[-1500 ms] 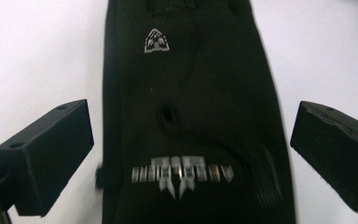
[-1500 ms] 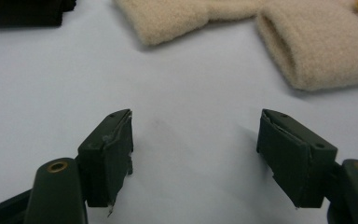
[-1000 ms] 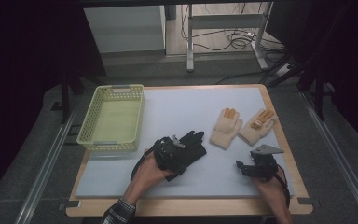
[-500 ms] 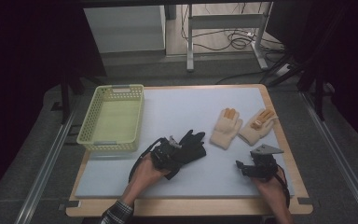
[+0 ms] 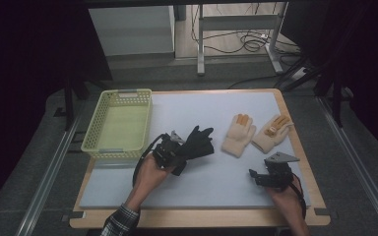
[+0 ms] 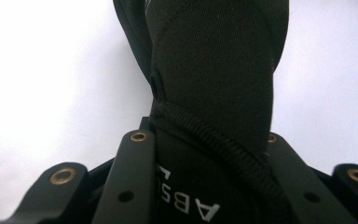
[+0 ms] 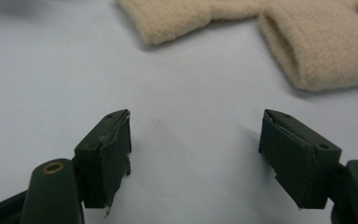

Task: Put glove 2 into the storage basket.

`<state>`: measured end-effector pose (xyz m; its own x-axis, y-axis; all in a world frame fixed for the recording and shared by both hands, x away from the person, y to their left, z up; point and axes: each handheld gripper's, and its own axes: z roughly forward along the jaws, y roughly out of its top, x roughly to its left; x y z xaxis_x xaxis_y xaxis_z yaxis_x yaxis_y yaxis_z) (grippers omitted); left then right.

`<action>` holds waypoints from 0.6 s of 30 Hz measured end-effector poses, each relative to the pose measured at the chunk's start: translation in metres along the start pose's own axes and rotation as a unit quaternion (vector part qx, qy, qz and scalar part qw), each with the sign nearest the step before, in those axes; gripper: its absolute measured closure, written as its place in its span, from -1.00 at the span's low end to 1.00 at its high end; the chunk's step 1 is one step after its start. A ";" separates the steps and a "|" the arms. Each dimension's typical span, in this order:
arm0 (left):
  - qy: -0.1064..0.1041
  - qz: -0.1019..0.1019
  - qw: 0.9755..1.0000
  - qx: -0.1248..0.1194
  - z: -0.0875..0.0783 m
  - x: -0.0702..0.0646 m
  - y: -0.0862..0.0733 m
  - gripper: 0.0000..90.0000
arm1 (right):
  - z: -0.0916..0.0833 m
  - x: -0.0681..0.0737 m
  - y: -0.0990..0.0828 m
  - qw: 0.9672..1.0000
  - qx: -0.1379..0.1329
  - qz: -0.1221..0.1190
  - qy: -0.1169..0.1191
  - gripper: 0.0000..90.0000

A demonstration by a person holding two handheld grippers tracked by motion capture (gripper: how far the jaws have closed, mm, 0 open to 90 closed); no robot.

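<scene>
Clearly white letters "ABS" on black glove (image 6: pixel 214 70) pinched in just-closed left tool (image 5: pixel 170 150), right tool (image 7: pixel 196 154) spread

Both grippers are black: the left gripper (image 5: pixel 170 150) trails a looping black cable, the right gripper (image 5: pixel 270 174) carries a grey three-cornered plate. Brass-coloured screws stud the jaws. A plaid sleeve (image 5: pixel 119 222) covers the left forearm.

The black glove (image 6: pixel 214 93) hides the left gripper's (image 6: pixel 209 186) fingertips. Its own fingers run past the frame's top edge.
</scene>
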<state>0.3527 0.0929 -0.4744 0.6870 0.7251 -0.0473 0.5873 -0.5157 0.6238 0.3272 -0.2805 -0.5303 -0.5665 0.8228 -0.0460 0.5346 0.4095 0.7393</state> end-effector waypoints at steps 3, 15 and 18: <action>0.012 -0.009 1.000 -0.004 -0.010 0.008 0.008 0.59 | 0.000 0.000 0.000 1.000 -0.001 -0.001 0.000 -0.45; 0.071 -0.058 0.996 -0.020 -0.049 0.058 0.019 0.58 | 0.000 0.000 0.000 1.000 0.000 -0.001 0.000 -0.45; 0.101 -0.074 0.992 -0.023 -0.059 0.070 0.018 0.57 | 0.000 0.000 0.000 1.000 0.000 -0.001 0.000 -0.45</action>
<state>0.3861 0.1610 -0.4208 0.4921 0.8704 0.0137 0.6514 -0.3786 0.6575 0.3272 -0.2805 -0.5304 -0.5674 0.8221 -0.0466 0.5338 0.4103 0.7394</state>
